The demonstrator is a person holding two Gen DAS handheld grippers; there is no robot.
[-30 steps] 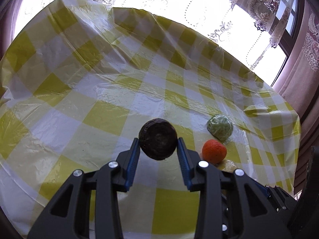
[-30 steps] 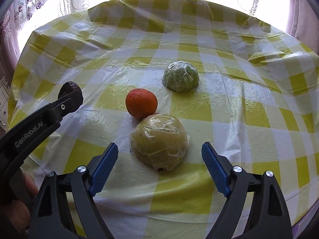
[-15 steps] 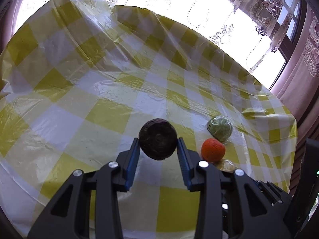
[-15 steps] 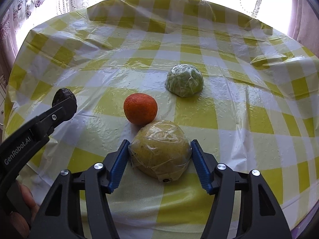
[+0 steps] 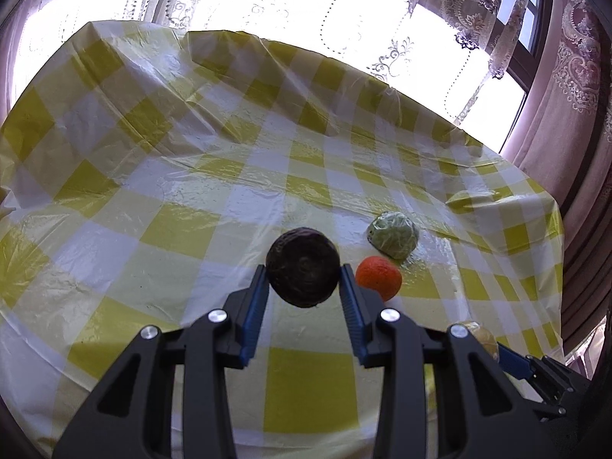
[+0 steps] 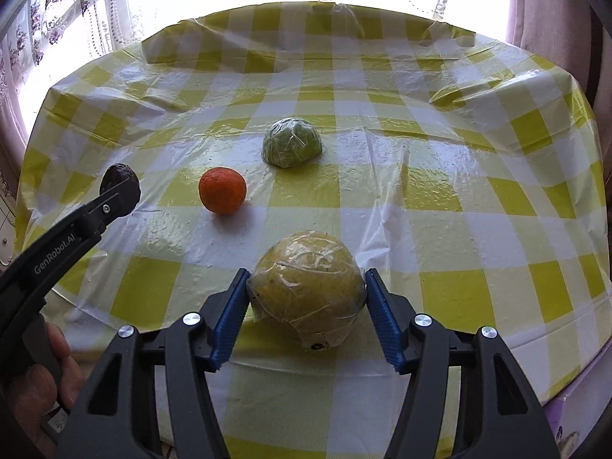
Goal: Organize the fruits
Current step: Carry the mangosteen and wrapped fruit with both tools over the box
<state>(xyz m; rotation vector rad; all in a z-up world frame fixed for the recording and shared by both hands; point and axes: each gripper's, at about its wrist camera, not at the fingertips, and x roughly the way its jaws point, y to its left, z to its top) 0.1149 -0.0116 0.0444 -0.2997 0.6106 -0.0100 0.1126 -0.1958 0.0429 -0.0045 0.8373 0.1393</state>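
My left gripper [image 5: 302, 279] is shut on a dark brown round fruit [image 5: 303, 267], held above the checked cloth; the same fruit [image 6: 119, 183] shows at the left of the right wrist view. My right gripper [image 6: 306, 294] is shut on a yellow half fruit wrapped in clear film [image 6: 308, 292], its blue pads pressing both sides, lifted off the cloth. An orange [image 6: 222, 190] lies on the table beyond it, and a green wrapped half fruit [image 6: 292, 143] lies farther back. In the left wrist view the orange [image 5: 378, 277] and green half [image 5: 394, 234] sit to the right.
A yellow and white checked plastic cloth [image 6: 440, 206] covers the table, creased near the far edge. Curtains and a bright window [image 5: 267, 4] stand behind it. A person's hand [image 6: 46, 375] grips the left tool's handle at the lower left.
My right gripper's jaws came in from wide apart onto the yellow wrapped half, then drew it back and up off the cloth. The left gripper kept its dark fruit and shifted slightly.
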